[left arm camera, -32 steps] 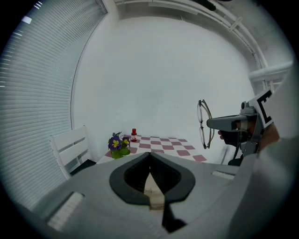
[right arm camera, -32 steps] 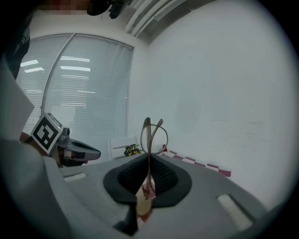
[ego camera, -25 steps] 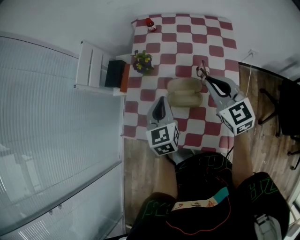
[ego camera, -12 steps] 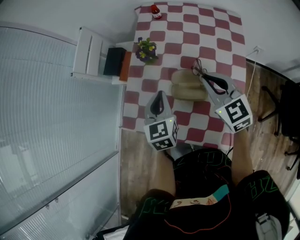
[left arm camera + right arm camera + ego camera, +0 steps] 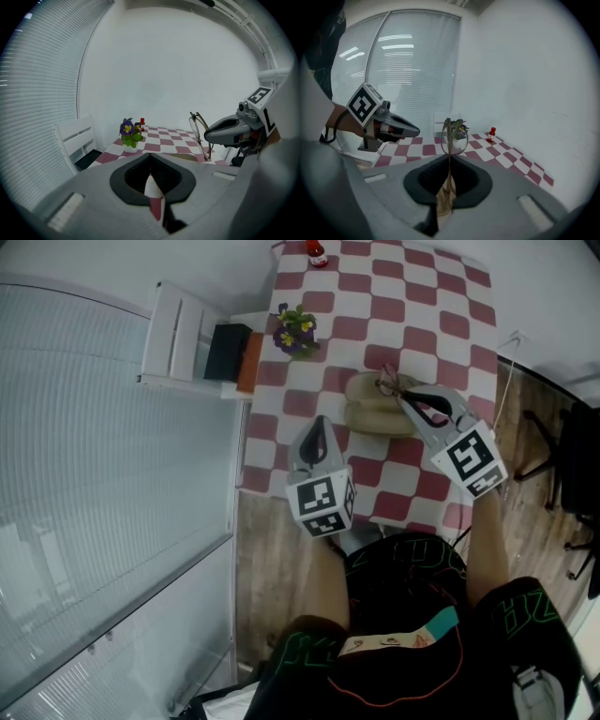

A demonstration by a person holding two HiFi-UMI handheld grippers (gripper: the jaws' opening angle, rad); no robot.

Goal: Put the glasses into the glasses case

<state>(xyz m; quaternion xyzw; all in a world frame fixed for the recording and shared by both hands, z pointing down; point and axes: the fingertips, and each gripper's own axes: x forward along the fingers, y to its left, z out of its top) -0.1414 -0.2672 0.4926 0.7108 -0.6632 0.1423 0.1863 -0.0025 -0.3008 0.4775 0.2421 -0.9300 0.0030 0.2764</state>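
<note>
Step in hand: I judge this to be the carry-in, with the glasses coming over the case but not yet lowered.
Right tongs (image 5: pixel 401 399): pinched on a thin part of the glasses (image 5: pixel 386 385), the lenses standing up beyond the tips.
Left tongs (image 5: pixel 319 426): closed together with nothing between them, hanging near the front edge of the bench (image 5: pixel 441 334), just to the near left of the case.
Glasses case (image 5: pixel 373 416): pale beige, lying on the red-and-white checked cloth. It shows as two lobes side by side, so I take it to be open, though I cannot see inside.
Where the glasses are: in the air in the right tongs, over the far right end of the case and not touching it that I can see.
Doing it well: I would turn the frame to lie along the case's length, lower it gently into the hollow and let go only once it rests. If the case slides, I would steady it with the left tongs.
What could go wrong: the grip is on a thin part, so the frame may swing or twist as it lands on the rim.
Writing: I can read none. The marker cubes (image 5: pixel 321 504) carry only black-and-white square patterns, and the label on the red bottle (image 5: pixel 317 252) beyond the flower pot (image 5: pixel 293 331) is too small to read.
</note>
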